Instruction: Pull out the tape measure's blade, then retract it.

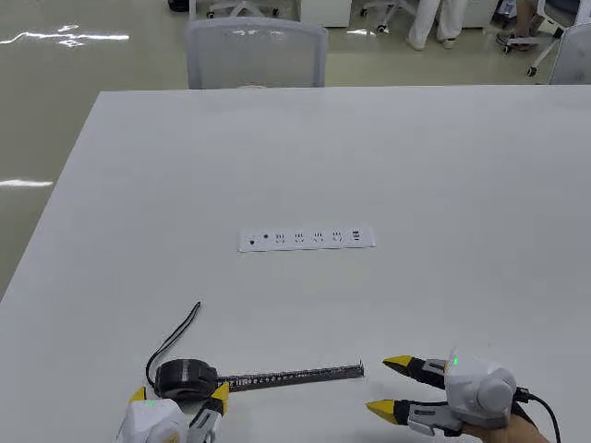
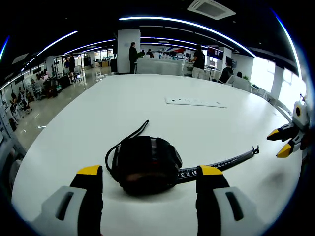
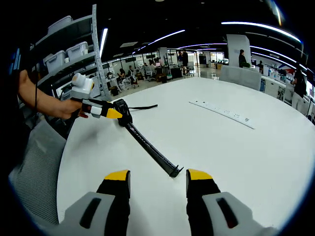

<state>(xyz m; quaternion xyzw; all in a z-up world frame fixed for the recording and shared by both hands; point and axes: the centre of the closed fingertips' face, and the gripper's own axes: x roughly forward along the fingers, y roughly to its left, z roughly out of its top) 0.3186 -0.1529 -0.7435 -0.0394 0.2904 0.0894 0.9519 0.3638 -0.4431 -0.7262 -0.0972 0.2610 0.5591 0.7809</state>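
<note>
A black tape measure (image 1: 185,377) (image 2: 146,163) lies on the white table (image 1: 305,166) with its dark blade (image 1: 295,375) (image 3: 147,147) drawn out to the right, flat on the surface. The blade's end hook (image 3: 175,171) (image 2: 255,149) lies free on the table. My left gripper (image 1: 178,397) (image 2: 149,171) is open, its yellow-tipped jaws either side of the case without touching it. My right gripper (image 1: 390,384) (image 3: 153,175) is open just right of the hook, with nothing between its jaws. A black wrist strap (image 1: 174,337) curls away from the case.
A white power strip (image 1: 307,238) (image 2: 196,102) (image 3: 224,113) lies in the middle of the table. A grey chair (image 1: 256,51) stands at the far edge. People, desks and shelving fill the room beyond the table.
</note>
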